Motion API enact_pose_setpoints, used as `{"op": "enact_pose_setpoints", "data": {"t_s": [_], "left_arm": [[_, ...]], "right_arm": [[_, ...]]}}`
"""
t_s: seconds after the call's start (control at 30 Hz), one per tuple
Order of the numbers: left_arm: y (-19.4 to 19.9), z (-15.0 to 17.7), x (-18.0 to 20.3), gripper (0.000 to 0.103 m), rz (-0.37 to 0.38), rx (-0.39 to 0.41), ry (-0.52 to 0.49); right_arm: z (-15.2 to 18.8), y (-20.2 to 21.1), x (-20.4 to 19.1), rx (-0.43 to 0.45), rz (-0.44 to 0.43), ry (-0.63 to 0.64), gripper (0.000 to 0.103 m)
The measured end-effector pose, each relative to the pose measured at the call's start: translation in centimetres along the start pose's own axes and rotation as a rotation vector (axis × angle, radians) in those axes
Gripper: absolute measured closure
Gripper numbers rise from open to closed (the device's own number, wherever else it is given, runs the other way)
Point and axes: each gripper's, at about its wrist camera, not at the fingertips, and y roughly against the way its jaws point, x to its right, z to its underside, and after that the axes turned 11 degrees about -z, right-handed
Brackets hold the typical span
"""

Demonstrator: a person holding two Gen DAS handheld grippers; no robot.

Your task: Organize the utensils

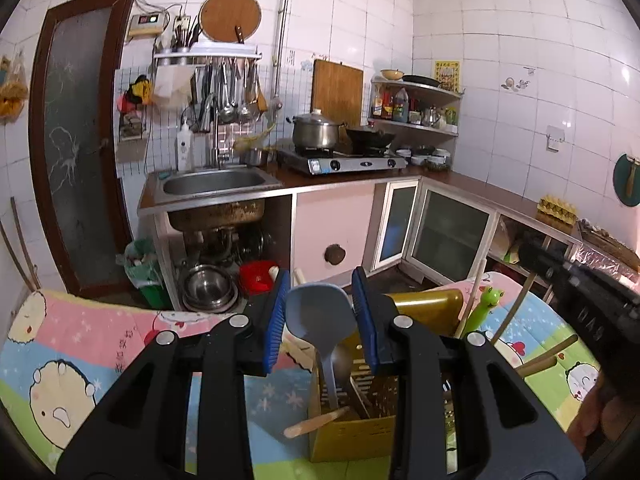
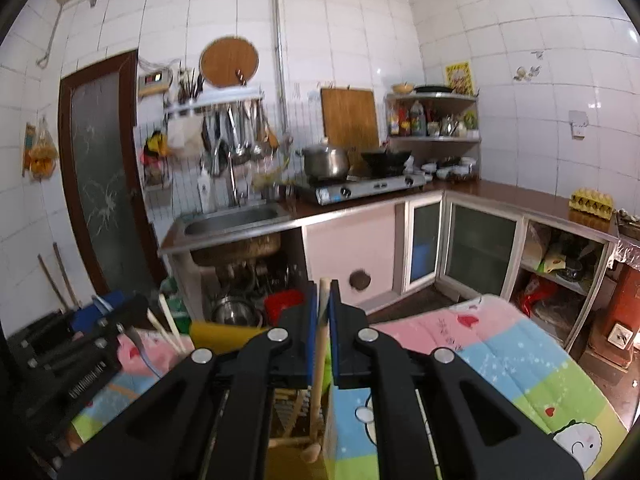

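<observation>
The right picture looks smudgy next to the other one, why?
Right wrist view: motion blur smears the hanging utensils and the other gripper. Left wrist view: sharper, and the blue ladle is crisp. Both: fisheye bends the wall tiles, with dark corners.

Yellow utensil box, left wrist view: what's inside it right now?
Inside the yellow box: a grey-blue ladle standing between the left gripper's pads, a darker spoon behind it, and a wooden handle leaning out. The box bottom is hidden.
</observation>
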Motion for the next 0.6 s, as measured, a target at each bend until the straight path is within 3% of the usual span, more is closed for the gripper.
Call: {"op": "enact_pose_setpoints", "data": {"t_s": [0.07,0.13,0.17,0.2,0.23,0.3,0.33,0.5,0.6], "left_arm": [[0.5,0.0,-0.5,0.070,-0.007,-0.010,0.010],[1.6,-0.1,-1.0,0.049,-0.009,-0.004,0.018],[2.5,-0.1,-1.3,0.042,-0.020,0.010,0.022],[3.5,-0.1,-1.6,0.030,-0.035,0.031,0.023],[4.3,-0.1,-1.8,0.020,-0.046,0.046,0.023],[6.3,0.4,-2.1,0.010,-0.058,0.069,0.028],[7.5,0.8,-2.4,0.007,-0.063,0.078,0.030],[11.7,3.4,-3.2,0.005,-0.077,0.099,0.024],[13.9,6.0,-3.8,0.005,-0.073,0.101,0.024]], "right_arm": [[0.4,-0.2,0.3,-0.023,0.000,-0.004,0.097],[0.4,0.4,0.9,-0.031,0.006,-0.027,0.095],[0.4,0.9,1.3,-0.030,0.006,-0.042,0.082],[0.4,1.8,1.8,-0.020,0.008,-0.065,0.055],[0.4,2.7,2.2,-0.004,0.009,-0.080,0.046],[0.5,4.6,2.3,0.014,0.013,-0.079,0.043],[0.7,5.6,2.3,0.013,0.008,-0.074,0.042],[4.2,11.3,1.5,0.059,0.016,-0.048,0.018],[7.0,13.7,0.7,0.065,0.021,-0.023,0.012]]}}
